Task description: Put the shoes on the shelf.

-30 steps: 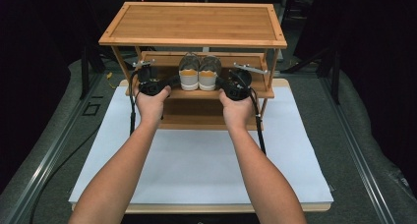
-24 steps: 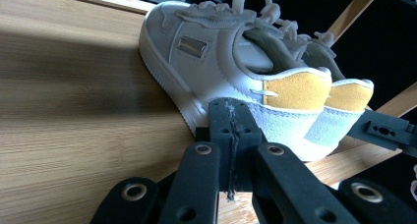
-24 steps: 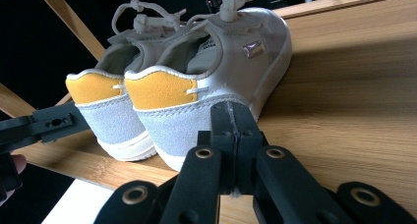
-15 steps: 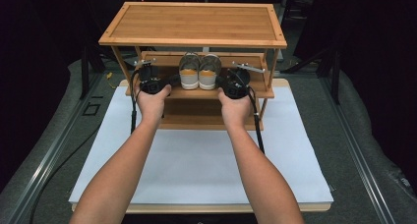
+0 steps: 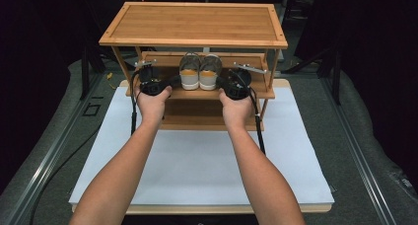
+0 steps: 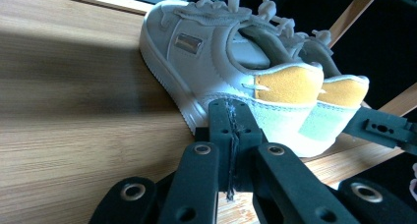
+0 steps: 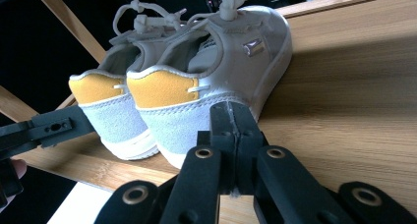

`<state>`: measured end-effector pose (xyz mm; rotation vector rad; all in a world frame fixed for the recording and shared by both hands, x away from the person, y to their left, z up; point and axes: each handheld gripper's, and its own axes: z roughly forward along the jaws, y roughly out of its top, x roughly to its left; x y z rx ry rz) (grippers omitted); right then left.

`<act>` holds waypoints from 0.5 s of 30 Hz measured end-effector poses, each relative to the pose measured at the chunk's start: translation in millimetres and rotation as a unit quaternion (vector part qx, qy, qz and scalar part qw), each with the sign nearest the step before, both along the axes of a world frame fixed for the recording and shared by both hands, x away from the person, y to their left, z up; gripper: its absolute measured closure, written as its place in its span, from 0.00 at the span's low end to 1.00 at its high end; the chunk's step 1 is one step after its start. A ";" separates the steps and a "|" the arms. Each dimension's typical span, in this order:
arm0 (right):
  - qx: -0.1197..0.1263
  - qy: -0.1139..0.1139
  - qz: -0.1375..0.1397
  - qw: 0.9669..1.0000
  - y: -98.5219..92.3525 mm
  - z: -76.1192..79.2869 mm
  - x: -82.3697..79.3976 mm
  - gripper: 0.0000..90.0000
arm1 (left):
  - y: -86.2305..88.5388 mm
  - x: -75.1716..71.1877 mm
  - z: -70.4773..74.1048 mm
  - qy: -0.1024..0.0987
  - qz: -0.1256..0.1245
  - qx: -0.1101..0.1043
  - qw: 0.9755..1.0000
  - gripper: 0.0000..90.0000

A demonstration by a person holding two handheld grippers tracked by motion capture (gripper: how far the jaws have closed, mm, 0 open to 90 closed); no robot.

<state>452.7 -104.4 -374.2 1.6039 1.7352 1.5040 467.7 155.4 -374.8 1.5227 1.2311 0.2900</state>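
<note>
Up on the middle shelf (image 5: 256,93) of a bamboo shoe rack (image 5: 197,22), a pair of small sneakers (image 5: 200,73) stands side by side, heels toward the person and toes pointing into the rack. They are pale grey-white with mustard-yellow heel tabs, white soles and knotted laces. In the left gripper view the left sneaker (image 6: 206,52) shows a small metal badge on its outer side; the right sneaker (image 7: 231,57) shows the same badge in the right gripper view.

Both tools are held level at the shelf's front edge, one on either side of the pair. The left gripper (image 5: 150,84) sits just beside the left shoe, its two black jaws pressed flat against each other with nothing between them — their tips lie at the lower heel of that shoe in its own view (image 6: 231,118), though whether they touch the sole I cannot tell. The right gripper (image 5: 235,87) mirrors it: jaws fully closed and empty, tips at the heel of the right shoe (image 7: 231,118). Each camera also catches the other tool's black finger beyond the far shoe.

The rack stands at the far end of a white board (image 5: 197,170) on the table, and its slatted top shelf overhangs the shoes. A cable (image 5: 257,131) trails back from the right tool along the forearm.
</note>
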 end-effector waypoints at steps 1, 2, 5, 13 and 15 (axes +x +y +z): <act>0.006 -0.005 -0.003 1.000 0.9 -0.6 -0.5 1.00 | 0.7 -0.8 -0.1 -0.003 -0.002 0.001 1.000 1.00; 0.009 -0.005 -0.002 1.000 1.1 -0.4 -1.4 1.00 | 0.4 -1.3 0.0 -0.002 -0.001 -0.002 1.000 1.00; 0.008 -0.008 -0.001 1.000 2.6 0.3 -4.6 1.00 | 0.8 -4.0 0.1 -0.002 -0.002 -0.003 1.000 1.00; 0.000 -0.021 0.011 1.000 -3.2 6.9 -15.3 1.00 | 9.7 -12.2 5.8 -0.005 -0.010 -0.016 1.000 1.00; -0.005 -0.024 0.012 1.000 -4.5 9.4 -18.0 1.00 | 10.2 -15.0 8.7 -0.009 -0.013 -0.017 1.000 1.00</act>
